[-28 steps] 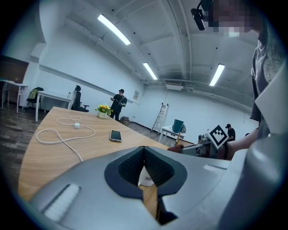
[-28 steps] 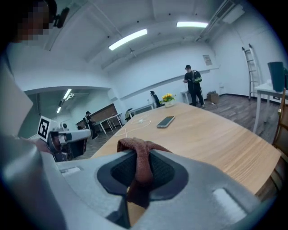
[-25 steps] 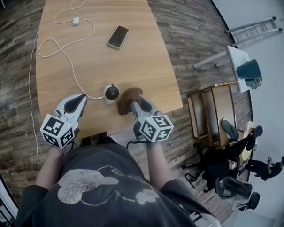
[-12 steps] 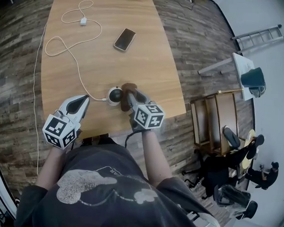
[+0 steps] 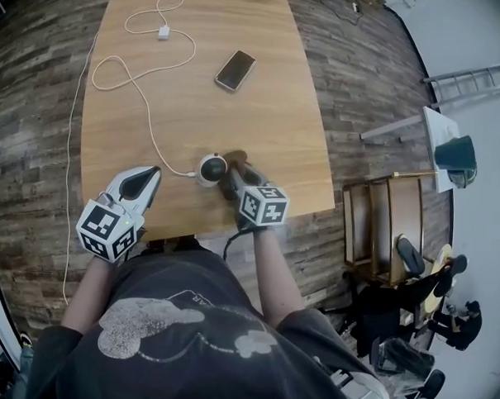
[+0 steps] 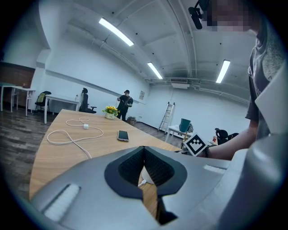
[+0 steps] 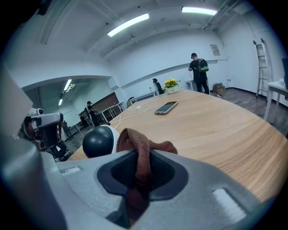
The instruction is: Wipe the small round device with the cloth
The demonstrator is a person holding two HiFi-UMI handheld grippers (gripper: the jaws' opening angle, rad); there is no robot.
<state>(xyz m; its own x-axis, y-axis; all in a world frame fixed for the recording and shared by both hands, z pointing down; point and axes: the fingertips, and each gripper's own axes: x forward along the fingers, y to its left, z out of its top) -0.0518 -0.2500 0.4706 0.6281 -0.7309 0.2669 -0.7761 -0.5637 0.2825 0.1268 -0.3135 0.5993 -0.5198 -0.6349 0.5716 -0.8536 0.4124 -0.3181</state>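
The small round device (image 5: 211, 167), a dark ball in a white shell, sits near the table's front edge with a white cable (image 5: 146, 116) plugged into its left side. My right gripper (image 5: 234, 172) is shut on a brown cloth (image 5: 233, 158), and the cloth presses against the device's right side. In the right gripper view the cloth (image 7: 143, 150) bunches between the jaws of the right gripper (image 7: 143, 173), with the device (image 7: 99, 141) just to its left. My left gripper (image 5: 149, 176) rests left of the device, shut and holding nothing. Below the closed jaws of the left gripper (image 6: 144, 155), the device (image 6: 146, 176) shows.
A phone (image 5: 235, 70) lies face up farther back on the wooden table (image 5: 295, 114). The cable loops to a white plug (image 5: 165, 31) at the far left. Right of the table stand a wooden rack (image 5: 381, 221) and a ladder (image 5: 470, 78). People stand far off in the room.
My right gripper has carried the cloth leftward until it touches the device's right side. The left gripper has stayed where it was.
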